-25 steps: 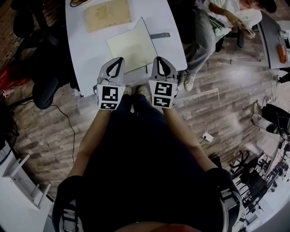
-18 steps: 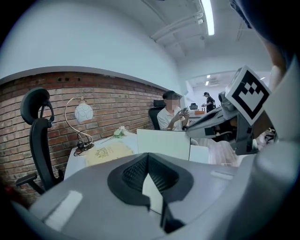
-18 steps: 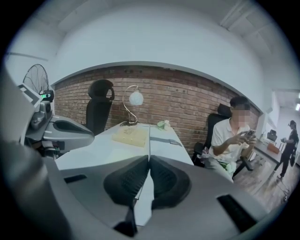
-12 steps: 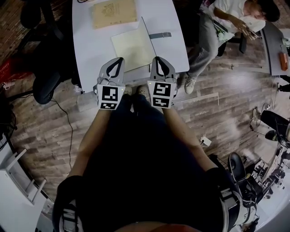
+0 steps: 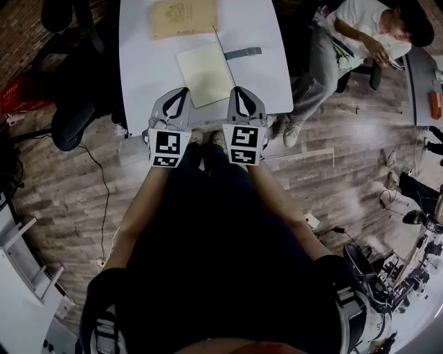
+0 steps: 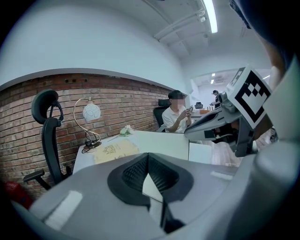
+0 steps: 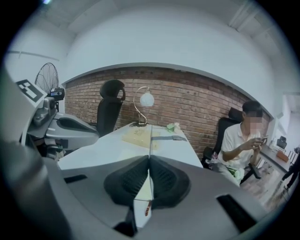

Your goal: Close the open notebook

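Note:
The open notebook (image 5: 203,75) lies on the white table (image 5: 145,69), one cream page flat and its other leaf standing upright, seen edge-on. A grey strap (image 5: 242,52) sticks out to its right. In the right gripper view the notebook (image 7: 151,144) is straight ahead as a thin upright edge; in the left gripper view its pale leaf (image 6: 200,153) is ahead to the right. My left gripper (image 5: 181,91) and right gripper (image 5: 239,90) hover side by side at the table's near edge, just short of the notebook. Both are shut and hold nothing.
A tan booklet (image 5: 183,17) lies beyond the notebook. A curved desk lamp (image 7: 146,99) stands at the far end by the brick wall. A black office chair (image 5: 69,131) is left of the table. A seated person (image 5: 353,34) is on the right.
Both grippers have come a little nearer to the table and the notebook. Their jaws have stayed shut, and the notebook has not moved.

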Tool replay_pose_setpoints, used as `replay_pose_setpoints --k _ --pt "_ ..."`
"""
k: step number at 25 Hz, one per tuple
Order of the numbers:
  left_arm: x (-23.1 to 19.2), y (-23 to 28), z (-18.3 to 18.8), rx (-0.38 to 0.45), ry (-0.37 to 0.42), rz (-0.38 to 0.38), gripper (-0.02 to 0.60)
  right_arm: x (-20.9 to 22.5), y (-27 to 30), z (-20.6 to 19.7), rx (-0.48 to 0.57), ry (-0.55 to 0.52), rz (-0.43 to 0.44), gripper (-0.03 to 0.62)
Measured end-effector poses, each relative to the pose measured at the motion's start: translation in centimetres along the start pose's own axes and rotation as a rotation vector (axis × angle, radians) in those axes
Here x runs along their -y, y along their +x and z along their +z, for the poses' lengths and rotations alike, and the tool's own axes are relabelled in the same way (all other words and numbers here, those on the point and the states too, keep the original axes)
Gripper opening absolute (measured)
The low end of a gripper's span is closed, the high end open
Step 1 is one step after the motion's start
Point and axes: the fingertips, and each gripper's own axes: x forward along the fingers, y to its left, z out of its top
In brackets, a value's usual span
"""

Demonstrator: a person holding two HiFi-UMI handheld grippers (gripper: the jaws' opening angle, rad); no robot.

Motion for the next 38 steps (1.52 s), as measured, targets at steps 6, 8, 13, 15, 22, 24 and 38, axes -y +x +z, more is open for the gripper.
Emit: replay_pose_setpoints --k 6,8,13,15,22,24,38 --pt "-0.7 -0.6 -0.5 -0.008 -0.009 0.023 0.006 -1.1 0.4 0.1 -0.002 -0.014 0.028 0.021" --pt "-0.8 -0.8 -0.6 -0.01 -0.011 0.029 0.006 -1.3 0.6 0.1 -0.001 -0.017 0.035 0.021" --pt "-1.1 -1.2 -0.9 -0.015 -0.015 0.042 0.006 -2.2 0.7 0.1 -0.002 -0.033 0.056 0.021" --pt "-1.3 -1.4 -1.0 -0.016 -0.017 0.046 0.006 -2.6 0.8 0.1 -0.002 -0.04 0.065 0.021" --pt "-1.8 -1.9 -1.2 -0.022 -0.023 0.064 0.006 -3.5 1.1 0.1 -0.006 -0.053 0.089 0.021" --pt "-2.0 -2.1 -1.3 -0.023 -0.024 0.07 0.006 -3.8 1.2 0.2 -0.006 -0.055 0.092 0.021" --pt "-2.8 -3.5 -1.8 -0.033 -0.034 0.104 0.006 -5.8 1.7 0.4 -0.014 -0.128 0.139 0.021"
